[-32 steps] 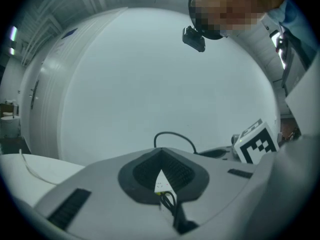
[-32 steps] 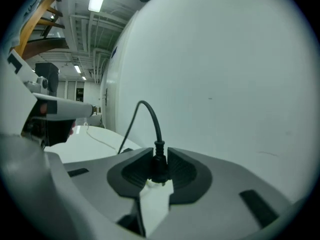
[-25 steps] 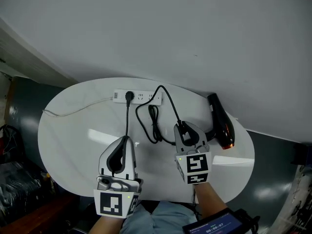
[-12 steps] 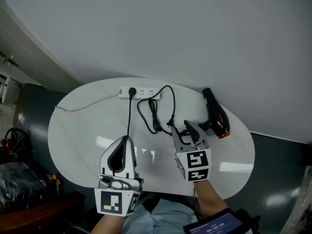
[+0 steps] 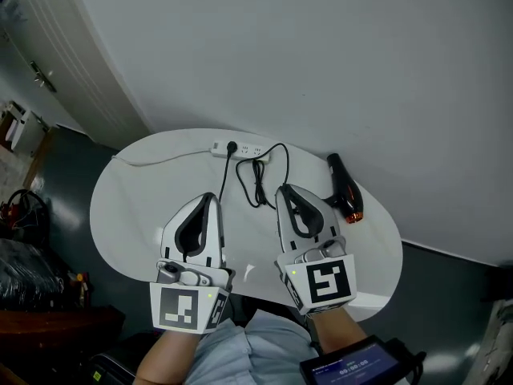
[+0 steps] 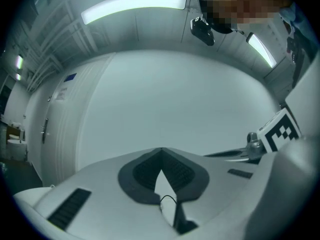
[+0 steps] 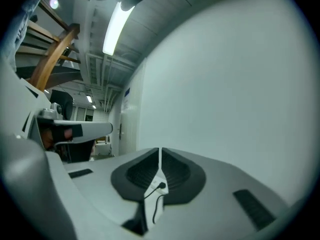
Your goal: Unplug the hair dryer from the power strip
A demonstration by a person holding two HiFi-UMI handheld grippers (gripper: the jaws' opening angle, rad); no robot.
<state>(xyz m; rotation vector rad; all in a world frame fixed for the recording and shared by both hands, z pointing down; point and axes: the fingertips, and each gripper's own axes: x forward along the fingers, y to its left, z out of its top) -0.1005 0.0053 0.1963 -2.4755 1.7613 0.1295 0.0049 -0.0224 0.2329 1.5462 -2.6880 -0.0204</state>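
Observation:
The black hair dryer (image 5: 343,187) lies on the white oval table (image 5: 136,215), at its right side. Its black cable (image 5: 258,181) coils in the middle, below the white power strip (image 5: 244,148). One black plug (image 5: 232,146) sits in the strip, and its cord runs down behind my left gripper (image 5: 210,197). That gripper is shut and empty, raised above the table. My right gripper (image 5: 282,189) is also raised beside it, its jaws closing to a thin slit with nothing between them. In the gripper views both the left gripper (image 6: 160,151) and the right gripper (image 7: 160,151) point at the white wall.
The strip's white cord (image 5: 160,160) trails left across the table. A white wall (image 5: 321,54) stands right behind the table. Dark floor and clutter (image 5: 24,239) lie to the left. A small screen (image 5: 353,367) sits by the person's lap.
Both grippers rose off the table toward the camera. The right gripper opened, left the black cable lying on the table, then closed again.

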